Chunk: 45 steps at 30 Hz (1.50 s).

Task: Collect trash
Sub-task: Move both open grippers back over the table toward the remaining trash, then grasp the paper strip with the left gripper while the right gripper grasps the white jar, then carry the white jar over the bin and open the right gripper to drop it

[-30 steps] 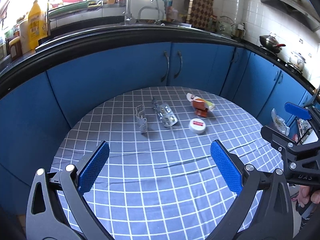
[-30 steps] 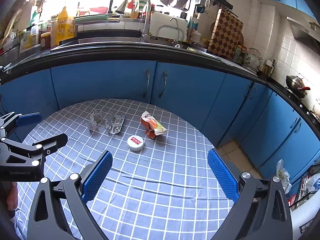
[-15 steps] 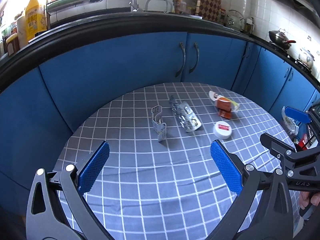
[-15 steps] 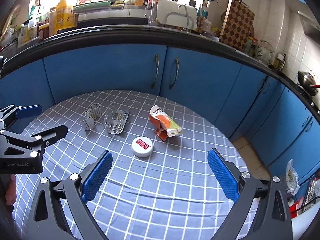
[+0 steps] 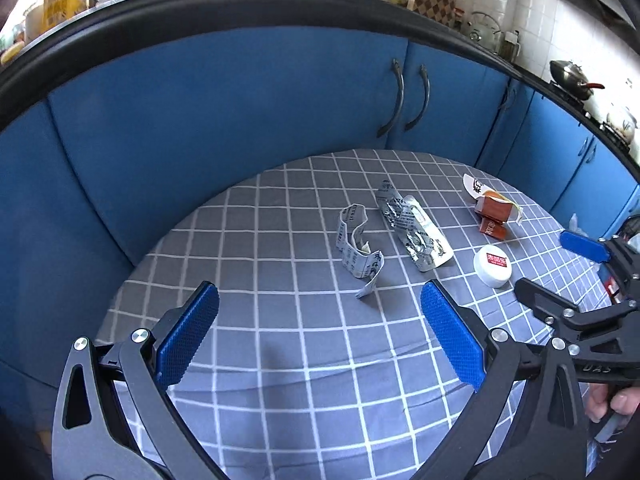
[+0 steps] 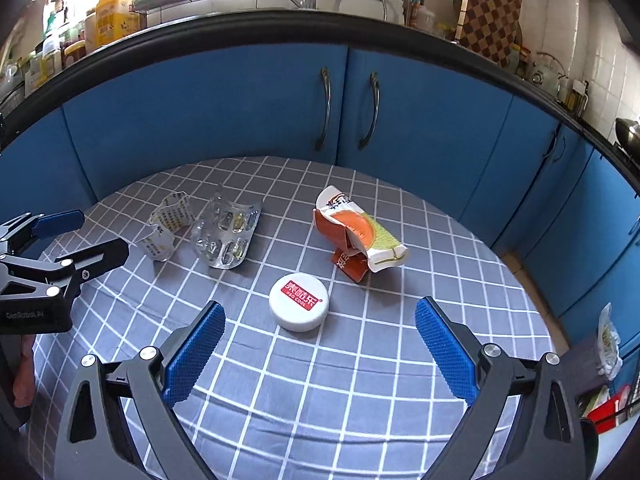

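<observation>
tablecloth [image 6: 360,360] is matt checked cloth, the blister pack [image 6: 226,236] shiny crinkled foil and clear plastic, the white lid [image 6: 299,302] smooth plastic, and the cabinet doors [image 6: 240,108] glossy blue.

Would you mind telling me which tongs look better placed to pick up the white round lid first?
Right. The white round lid lies just ahead of the open right tongs, nearly centred between them. The open left tongs face the crumpled blister strip instead.
</observation>
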Available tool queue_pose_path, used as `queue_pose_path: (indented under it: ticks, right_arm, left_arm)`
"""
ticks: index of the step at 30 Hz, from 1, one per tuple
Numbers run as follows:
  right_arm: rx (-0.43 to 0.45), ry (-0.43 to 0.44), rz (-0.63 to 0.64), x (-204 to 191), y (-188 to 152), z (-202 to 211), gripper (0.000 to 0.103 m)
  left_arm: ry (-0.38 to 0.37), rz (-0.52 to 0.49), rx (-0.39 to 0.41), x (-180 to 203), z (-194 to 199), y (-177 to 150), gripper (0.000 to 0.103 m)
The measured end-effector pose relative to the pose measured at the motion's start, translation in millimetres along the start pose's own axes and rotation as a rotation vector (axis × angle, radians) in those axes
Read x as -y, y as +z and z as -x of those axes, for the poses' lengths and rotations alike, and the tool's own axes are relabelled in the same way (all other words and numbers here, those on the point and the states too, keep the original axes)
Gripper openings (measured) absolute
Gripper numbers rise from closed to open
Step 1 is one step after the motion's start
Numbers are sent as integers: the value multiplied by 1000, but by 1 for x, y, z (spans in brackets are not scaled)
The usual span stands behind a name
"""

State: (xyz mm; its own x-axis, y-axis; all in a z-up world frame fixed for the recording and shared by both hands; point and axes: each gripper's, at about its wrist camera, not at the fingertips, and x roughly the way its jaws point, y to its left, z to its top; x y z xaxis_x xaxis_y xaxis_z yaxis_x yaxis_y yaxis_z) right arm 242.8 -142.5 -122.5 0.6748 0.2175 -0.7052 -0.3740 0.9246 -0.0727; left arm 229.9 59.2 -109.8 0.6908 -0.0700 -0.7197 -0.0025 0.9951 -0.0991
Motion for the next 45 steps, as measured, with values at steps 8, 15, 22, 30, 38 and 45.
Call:
queue_pose_path:
  ticks: [8,15,22,30,38,45]
  right_arm:
    - [-21,14,-8,1,2,-23,93]
    - [-34,61,-29,3,5,-35,86]
    - [-65,71,-25,0,4,-40,39]
    - [-69,61,4,-7,-1,-33,39]
    - [-73,47,22,-10,-15,-5,39]
    - [-57,32,37,-12,-28,32,39]
  left_arm:
    - [61,-69,-21,10,-25,14,99]
    - [72,-91,-32,10,-42,17,98]
    - [40,-83,-88,8,-56,19,64]
    - [43,-71,-83,7,-47,13,21]
    - [24,-85,-31,15,-9,3,16]
    - [15,-122,-13,35,28,-10,16]
